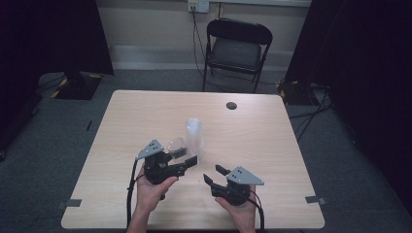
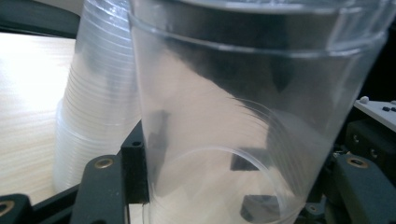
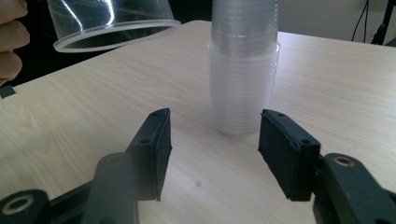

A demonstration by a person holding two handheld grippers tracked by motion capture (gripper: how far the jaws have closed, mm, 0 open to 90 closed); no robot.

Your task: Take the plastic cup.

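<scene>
Left claw (image 1: 187, 162), centre-left of the high view, is clamped on a single clear plastic cup (image 1: 177, 146). The cup is held off the table (image 1: 145, 116), tilted. In the left gripper view the cup (image 2: 243, 116) sits between the black jaws, wall pressed on both sides. In the right gripper view the same cup (image 3: 109, 23) is at upper left, rim angled down toward the table (image 3: 336, 84), with fingers (image 3: 14, 39) of the left hand at the left edge.

Stack of clear cups (image 1: 194, 136) stands upright on the table at frame centre in the high view, just right of the held cup. It's at the left behind the cup in the left gripper view (image 2: 100, 102) and upper centre in the right gripper view (image 3: 243, 70).

Right claw (image 1: 214, 174), lower centre-right of the high view, is apart with nothing between the pads; it points at the stack, short of it. In the right gripper view the claw (image 3: 212, 149) has the base of the stack showing in the gap farther off, no contact.

Folding chair (image 1: 235, 48) stands beyond the table's far edge, top centre.
</scene>
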